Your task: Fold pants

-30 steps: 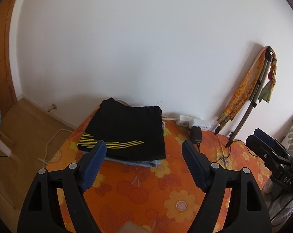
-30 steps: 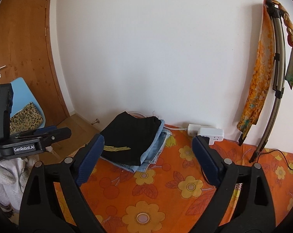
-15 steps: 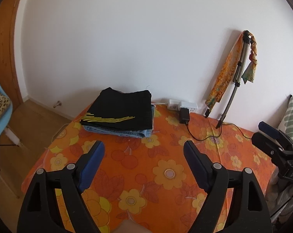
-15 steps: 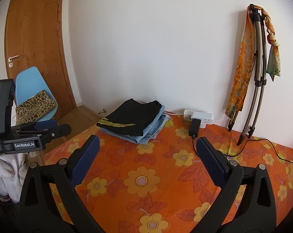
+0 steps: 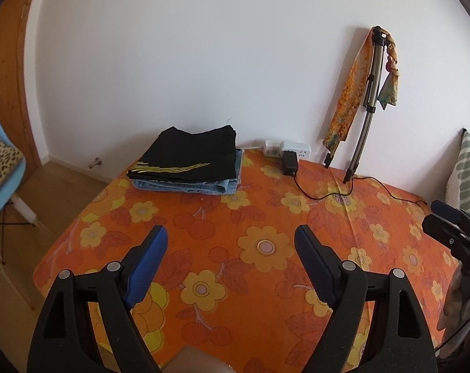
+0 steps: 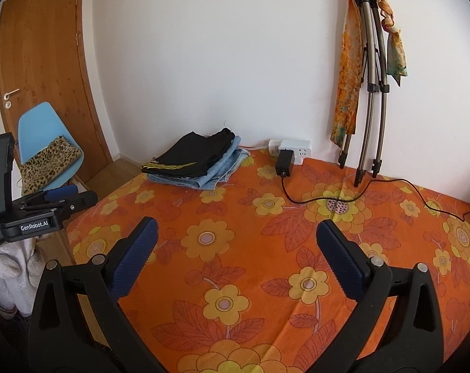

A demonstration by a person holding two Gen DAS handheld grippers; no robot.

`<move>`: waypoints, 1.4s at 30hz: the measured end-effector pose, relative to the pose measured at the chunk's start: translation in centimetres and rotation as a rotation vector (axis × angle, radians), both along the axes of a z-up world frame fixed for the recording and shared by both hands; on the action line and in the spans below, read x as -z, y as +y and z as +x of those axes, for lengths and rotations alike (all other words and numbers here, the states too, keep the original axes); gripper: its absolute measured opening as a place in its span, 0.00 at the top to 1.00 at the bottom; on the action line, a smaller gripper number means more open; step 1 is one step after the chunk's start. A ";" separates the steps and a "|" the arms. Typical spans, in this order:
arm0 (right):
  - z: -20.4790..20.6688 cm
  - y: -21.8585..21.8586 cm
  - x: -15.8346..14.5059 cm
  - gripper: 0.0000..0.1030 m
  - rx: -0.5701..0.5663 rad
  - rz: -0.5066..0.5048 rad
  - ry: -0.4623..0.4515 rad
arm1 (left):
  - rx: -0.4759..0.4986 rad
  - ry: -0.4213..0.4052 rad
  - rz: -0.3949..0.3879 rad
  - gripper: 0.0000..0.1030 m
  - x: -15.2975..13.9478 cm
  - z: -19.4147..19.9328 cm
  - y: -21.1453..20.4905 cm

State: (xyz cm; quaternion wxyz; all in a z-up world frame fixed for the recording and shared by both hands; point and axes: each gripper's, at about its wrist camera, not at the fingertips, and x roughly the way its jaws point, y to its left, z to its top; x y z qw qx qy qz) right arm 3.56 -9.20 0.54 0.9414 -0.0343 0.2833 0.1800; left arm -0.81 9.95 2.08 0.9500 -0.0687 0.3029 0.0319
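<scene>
Both my claws, left (image 5: 228, 242) and right (image 6: 235, 236), are wide open and empty, folded black pants (image 5: 188, 158) stacked at 11 o'clock on the bed (image 5: 266, 248), so I'd grab the next pair gently.

Cloth cover (image 5: 266, 217): orange ground, yellow flowers, red-brown leaves and cherries.
Folded black pants (image 5: 191, 158): black, thin yellow stripes near one edge.
Jeans (image 5: 203, 186) beneath them: light blue denim.
Power strip (image 6: 292, 147): white; adapter (image 6: 284, 163) and cable black.
Tripod (image 6: 371, 71): grey-metal legs, black joints.
Scarf (image 6: 348, 71) draped on it: orange-yellow print, green at the ends.
Chair (image 6: 42, 127): pale blue shell; cushion (image 6: 48, 163) in leopard print.
Door (image 6: 45, 62): warm brown wood.
Left gripper (image 5: 228, 239), right gripper (image 6: 235, 230): black frames, dark blue pads.
Wall: white.
</scene>
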 end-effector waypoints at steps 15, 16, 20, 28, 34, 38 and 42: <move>0.2 -1.9 4.1 0.00 0.039 -0.064 0.037 | 0.022 0.064 0.021 0.19 1.8 0.9 -2.0; 0.2 -2.0 4.2 0.00 0.041 -0.067 0.039 | 0.022 0.064 0.026 0.19 1.8 0.9 -2.0; 0.3 -2.1 4.6 0.00 0.046 -0.075 0.046 | 0.020 0.069 0.025 0.19 1.9 1.0 -1.9; 0.6 -2.2 4.7 0.00 0.052 -0.069 0.051 | 0.010 0.082 0.028 0.19 2.1 1.1 -1.8; 0.7 -2.2 4.8 0.00 0.049 -0.071 0.054 | 0.012 0.078 0.037 0.19 2.1 1.0 -1.9; 0.7 -2.1 4.9 0.00 0.047 -0.070 0.054 | 0.011 0.079 0.040 0.19 2.1 1.1 -1.8; 0.6 -1.9 5.0 0.00 0.046 -0.071 0.054 | 0.006 0.073 0.042 0.19 2.0 1.0 -1.7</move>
